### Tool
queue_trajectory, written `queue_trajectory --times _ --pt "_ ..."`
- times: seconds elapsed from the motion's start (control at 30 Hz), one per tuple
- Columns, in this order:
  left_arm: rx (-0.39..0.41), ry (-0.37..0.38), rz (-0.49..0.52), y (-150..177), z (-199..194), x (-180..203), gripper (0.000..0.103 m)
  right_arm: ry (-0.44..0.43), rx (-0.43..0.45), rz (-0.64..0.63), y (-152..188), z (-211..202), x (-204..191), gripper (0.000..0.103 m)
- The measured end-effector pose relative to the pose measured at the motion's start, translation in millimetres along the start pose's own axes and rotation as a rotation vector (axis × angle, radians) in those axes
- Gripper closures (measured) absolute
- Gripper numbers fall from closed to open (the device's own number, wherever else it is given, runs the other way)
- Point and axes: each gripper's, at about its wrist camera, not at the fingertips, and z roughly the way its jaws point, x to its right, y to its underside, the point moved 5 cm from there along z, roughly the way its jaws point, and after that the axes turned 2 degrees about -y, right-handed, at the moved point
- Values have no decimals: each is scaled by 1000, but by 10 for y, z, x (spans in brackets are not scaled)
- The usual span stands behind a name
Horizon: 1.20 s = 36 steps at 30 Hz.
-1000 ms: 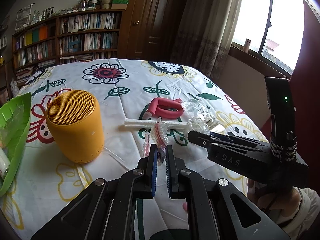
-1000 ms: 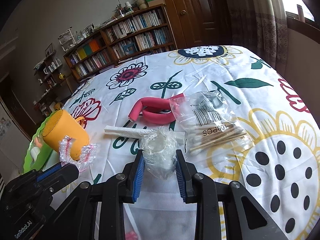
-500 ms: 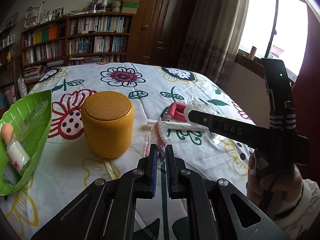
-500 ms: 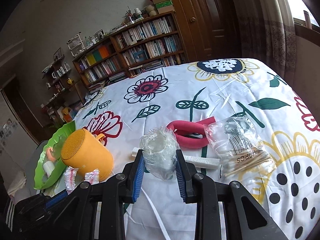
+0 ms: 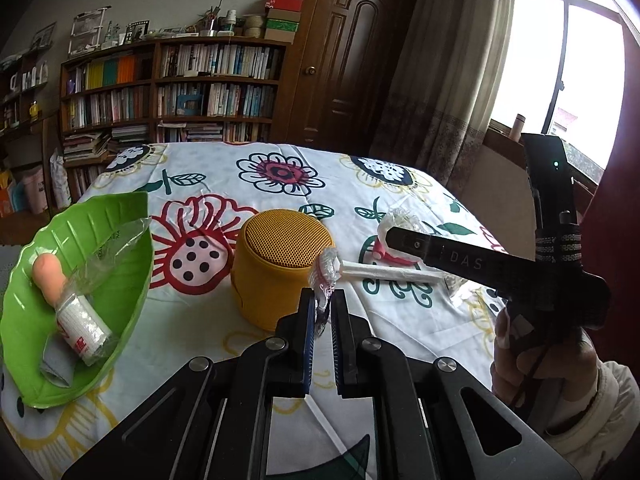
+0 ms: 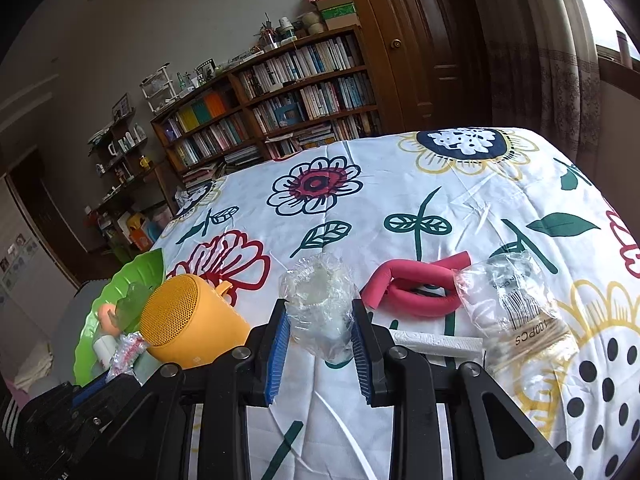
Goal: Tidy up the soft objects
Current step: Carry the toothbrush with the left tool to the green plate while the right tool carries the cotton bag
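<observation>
Left gripper (image 5: 321, 303) pinching pink-trimmed wrap (image 5: 325, 270), held above the cloth beside the yellow speaker (image 5: 282, 266). Right gripper (image 6: 321, 322), marked "DAS", clamping clear wrap (image 6: 320, 304) over the cloth; swab bag (image 6: 516, 312) reads "100PCS"

Frilly piece: crinkled clear plastic with a red-pink ruffled edge (image 5: 326, 270), pinched upright in my left tongs (image 5: 320, 312), lifted above the bench.
Clear bundle: scrunched transparent plastic wad (image 6: 320, 308), squeezed between my right tongs (image 6: 321, 320), held above the flowered cloth.
</observation>
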Motion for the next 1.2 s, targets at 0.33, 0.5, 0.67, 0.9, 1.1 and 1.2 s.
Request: queue_trajectory --times 0.33,0.5,0.67,0.9,1.1,1.2 --pt "8 52 28 -168 6 179 95 3 16 36 79 -104 128 71" --pt "13 82 70 -285 83 393 95 15 30 63 170 -186 262 71" --pt "16 83 94 -416 224 481 95 16 27 97 257 -220 402 71" --pt "13 78 63 -601 395 399 95 10 29 123 304 -224 485 71" --pt "46 68 50 -754 370 296 95 14 30 112 318 -221 457 71" --pt "73 63 39 -841 306 229 95 17 35 104 322 -240 425 71"
